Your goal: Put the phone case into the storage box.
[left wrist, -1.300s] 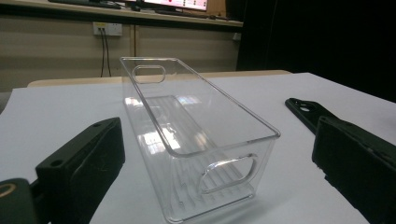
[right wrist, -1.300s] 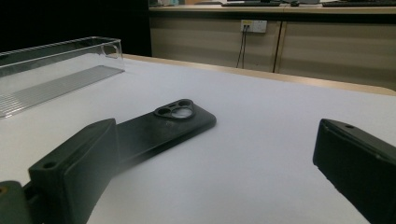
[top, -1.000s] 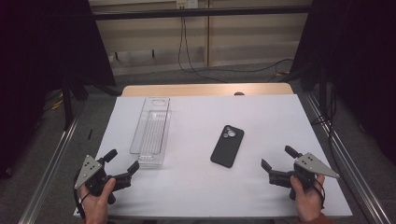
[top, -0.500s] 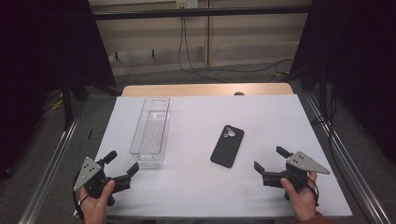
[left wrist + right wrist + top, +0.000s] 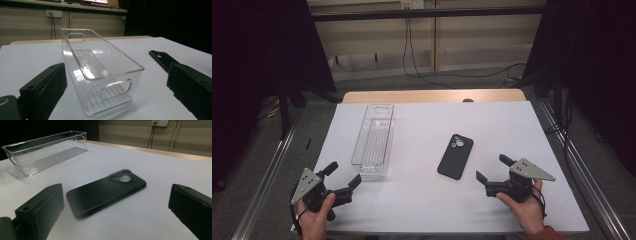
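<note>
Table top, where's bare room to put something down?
Most of the table is bare: the far right corner beyond the phone, and the strip between phone and clear bin. Tightest is near the bin's front end by the left gripper.

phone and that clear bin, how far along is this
Hardly begun. The phone lies camera side up on the white table, apart from the empty clear bin. The right gripper points open jaws at the phone without touching it; the left gripper, also open, faces the bin. Gripping and any placing remain.
</note>
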Available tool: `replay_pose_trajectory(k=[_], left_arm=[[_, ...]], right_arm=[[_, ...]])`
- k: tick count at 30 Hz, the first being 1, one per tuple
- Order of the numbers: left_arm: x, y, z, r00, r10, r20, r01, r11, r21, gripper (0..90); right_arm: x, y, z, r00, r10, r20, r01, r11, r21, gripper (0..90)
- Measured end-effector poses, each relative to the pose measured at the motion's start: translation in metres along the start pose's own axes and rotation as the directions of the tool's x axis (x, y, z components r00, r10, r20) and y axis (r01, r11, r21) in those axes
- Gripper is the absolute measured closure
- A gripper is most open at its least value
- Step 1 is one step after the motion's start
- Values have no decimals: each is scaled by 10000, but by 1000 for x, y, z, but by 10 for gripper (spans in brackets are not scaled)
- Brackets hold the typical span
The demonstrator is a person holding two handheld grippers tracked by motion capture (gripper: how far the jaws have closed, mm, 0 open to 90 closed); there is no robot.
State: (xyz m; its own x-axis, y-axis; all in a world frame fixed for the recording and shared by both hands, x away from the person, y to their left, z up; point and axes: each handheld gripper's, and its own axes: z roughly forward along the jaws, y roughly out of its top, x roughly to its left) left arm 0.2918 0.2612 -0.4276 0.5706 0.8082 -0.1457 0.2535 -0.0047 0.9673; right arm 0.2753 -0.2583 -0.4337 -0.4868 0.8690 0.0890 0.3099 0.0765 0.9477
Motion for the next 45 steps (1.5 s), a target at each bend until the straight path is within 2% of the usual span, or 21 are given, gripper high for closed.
replay_pose_trajectory(k=[5, 16, 22, 33, 45], left_arm=[[0, 0, 0, 10000, 27, -25, -27, 10000, 47, 28], [0, 0, 2, 10000, -20, -4, 20, 10000, 17, 28], [1, 0, 1, 10000, -25, -33, 25, 10000, 5, 28], [1, 0, 1, 10000, -21, -27, 21, 10000, 26, 28], [2, 0, 1, 10000, -61, -36, 61, 10000, 5, 28]], right_arm=[[2, 2, 10, 9998, -123, -128, 124, 9999, 107, 0], [5, 7, 17, 9994, -195, -297, 194, 9998, -39, 0], [10, 13, 28, 9985, -152, -517, 149, 9999, -62, 5], [20, 23, 49, 9952, -374, -903, 363, 9993, -135, 11], [26, 33, 68, 9926, -597, -1056, 561, 9978, -364, 14]])
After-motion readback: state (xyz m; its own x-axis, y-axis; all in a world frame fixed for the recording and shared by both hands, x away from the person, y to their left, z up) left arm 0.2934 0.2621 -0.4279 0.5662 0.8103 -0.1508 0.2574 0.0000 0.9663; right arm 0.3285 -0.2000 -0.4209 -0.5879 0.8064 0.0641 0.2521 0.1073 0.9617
